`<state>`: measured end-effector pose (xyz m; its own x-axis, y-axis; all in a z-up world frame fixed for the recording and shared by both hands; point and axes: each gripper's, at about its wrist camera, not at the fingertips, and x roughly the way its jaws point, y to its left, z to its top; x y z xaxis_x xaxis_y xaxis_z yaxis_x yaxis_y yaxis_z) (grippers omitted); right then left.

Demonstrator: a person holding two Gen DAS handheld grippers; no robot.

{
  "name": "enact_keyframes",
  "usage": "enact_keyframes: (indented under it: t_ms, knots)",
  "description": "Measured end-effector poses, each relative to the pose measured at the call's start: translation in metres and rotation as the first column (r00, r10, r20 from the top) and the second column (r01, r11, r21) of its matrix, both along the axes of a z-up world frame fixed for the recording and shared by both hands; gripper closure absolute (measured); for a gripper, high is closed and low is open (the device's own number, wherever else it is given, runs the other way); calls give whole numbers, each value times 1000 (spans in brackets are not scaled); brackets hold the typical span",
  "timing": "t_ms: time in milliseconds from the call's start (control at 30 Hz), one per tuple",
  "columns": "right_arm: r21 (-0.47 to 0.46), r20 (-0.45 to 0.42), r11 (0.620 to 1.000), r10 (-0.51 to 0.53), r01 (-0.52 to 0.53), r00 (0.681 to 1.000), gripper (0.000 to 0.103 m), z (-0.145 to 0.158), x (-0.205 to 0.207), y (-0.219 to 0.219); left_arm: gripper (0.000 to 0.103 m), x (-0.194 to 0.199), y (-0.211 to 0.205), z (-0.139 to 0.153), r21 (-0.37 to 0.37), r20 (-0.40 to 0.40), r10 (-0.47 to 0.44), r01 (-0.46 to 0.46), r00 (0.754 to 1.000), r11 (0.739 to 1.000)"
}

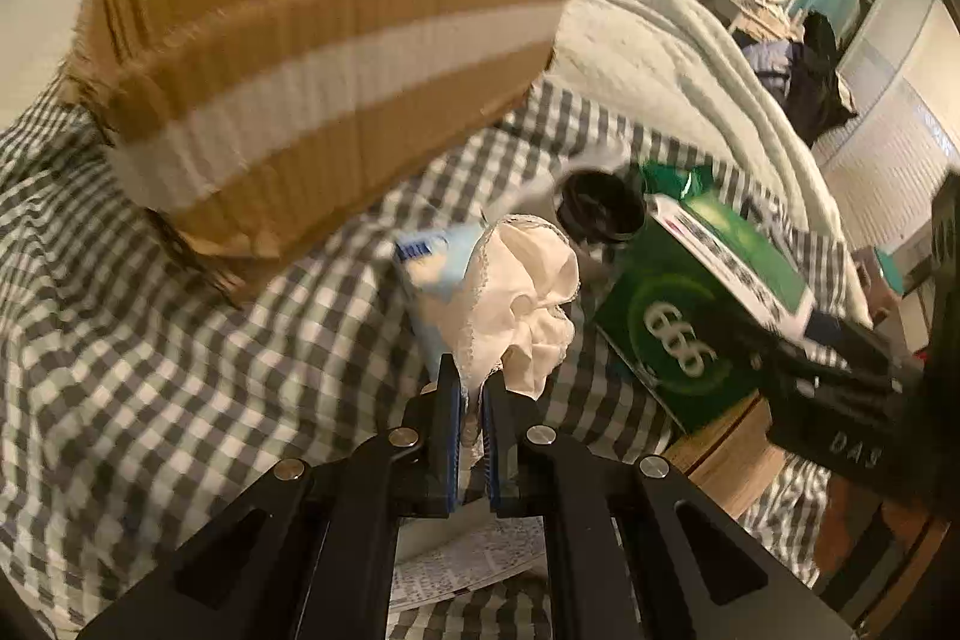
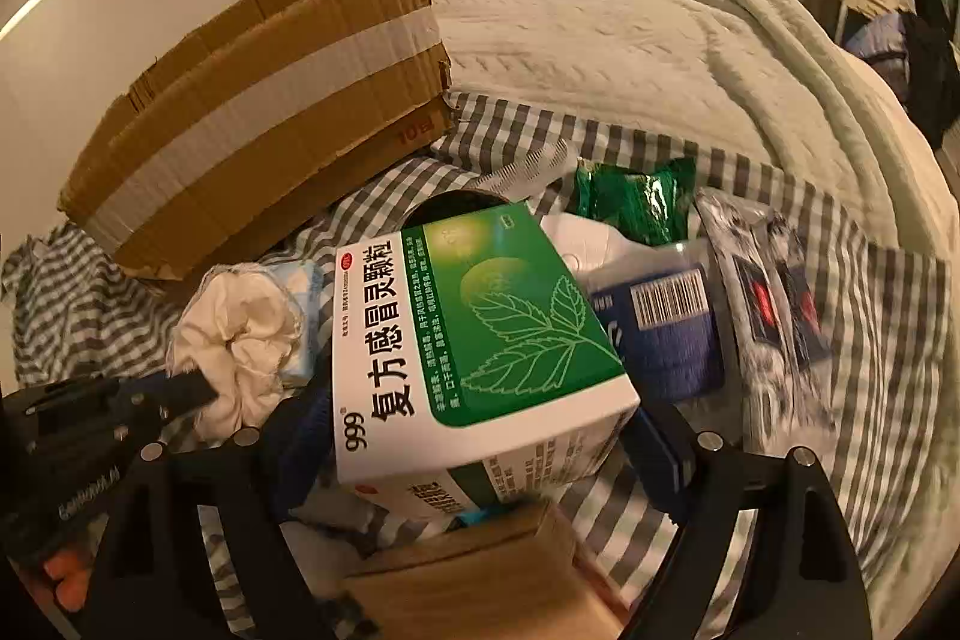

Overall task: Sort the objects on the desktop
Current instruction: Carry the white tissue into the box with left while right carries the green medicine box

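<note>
My left gripper (image 1: 472, 388) is shut on a white scrunched cloth (image 1: 528, 298), held above the checked bedsheet; the cloth also shows in the right wrist view (image 2: 240, 334). My right gripper (image 2: 480, 436) is shut on a green and white 999 medicine box (image 2: 480, 340), which shows in the left wrist view (image 1: 690, 304) to the right of the cloth. An open cardboard box (image 1: 324, 82) with a white tape band stands behind, up and left of both grippers; it also shows in the right wrist view (image 2: 258, 118).
On the checked sheet (image 1: 150, 340) lie a light blue tissue pack (image 1: 432, 268), a black round lid (image 1: 600, 208), a green foil pouch (image 2: 636, 196), a blue-labelled bottle (image 2: 660, 316) and a grey packet (image 2: 774, 304). A pale quilt (image 2: 660, 52) lies behind. A wooden edge (image 2: 480, 574) is below.
</note>
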<state>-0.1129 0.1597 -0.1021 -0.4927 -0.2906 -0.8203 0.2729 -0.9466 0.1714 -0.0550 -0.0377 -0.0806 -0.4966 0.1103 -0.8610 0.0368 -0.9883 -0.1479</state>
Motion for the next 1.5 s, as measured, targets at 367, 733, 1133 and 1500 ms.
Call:
enact_keyframes:
  t_ms: [367,733,1133,1500]
  knots:
    - [115,-148,993,30,-13,988,19,145,41,-17,98,-7,-11,91,84,-51,-6,10,999,996]
    - [196,-289,977,137,-81,948,19,335,8,-83,98,-63,-65,238,-43,-160,-67,61,985,997]
    - [14,-163,998,65,-63,985,19,224,-103,-147,98,-132,-130,157,47,-47,155,-153,987,987]
    - [-116,-201,993,3,-27,980,9,223,-112,-143,17,-127,-156,157,-66,-117,203,-212,972,975]
